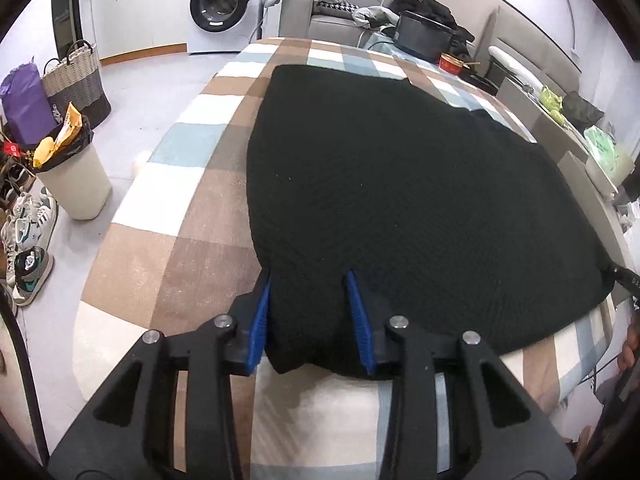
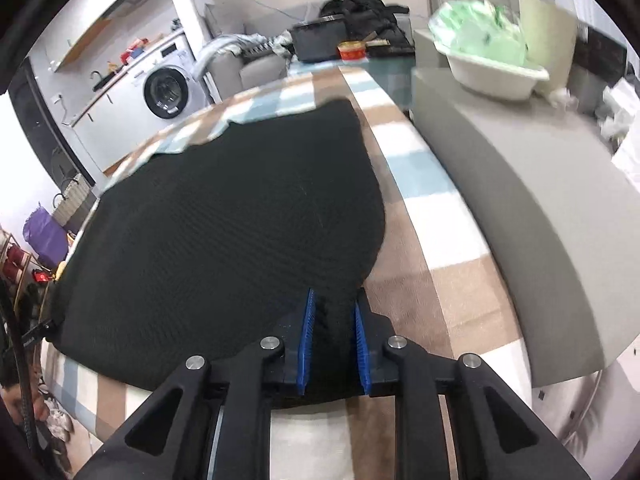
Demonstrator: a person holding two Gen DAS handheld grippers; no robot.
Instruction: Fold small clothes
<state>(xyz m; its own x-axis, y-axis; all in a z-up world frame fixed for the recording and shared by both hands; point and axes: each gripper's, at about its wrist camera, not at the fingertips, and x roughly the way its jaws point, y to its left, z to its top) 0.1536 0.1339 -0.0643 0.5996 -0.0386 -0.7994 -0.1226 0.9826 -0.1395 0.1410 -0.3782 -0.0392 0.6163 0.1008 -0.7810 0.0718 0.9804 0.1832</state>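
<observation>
While spread over the checked cloth (image 1: 168,248), black garment (image 1: 400,184), near corners pinched in left claw (image 1: 310,280) and right claw (image 2: 334,296).

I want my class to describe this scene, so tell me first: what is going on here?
A person is working with two hand-held grippers on a black knitted garment spread flat over a checked cloth. The left gripper has the garment's near left corner between its blue pads, and the right gripper is clamped on the near right corner. No fold has been made yet: the garment lies flat. This looks like the start of the first fold.
</observation>
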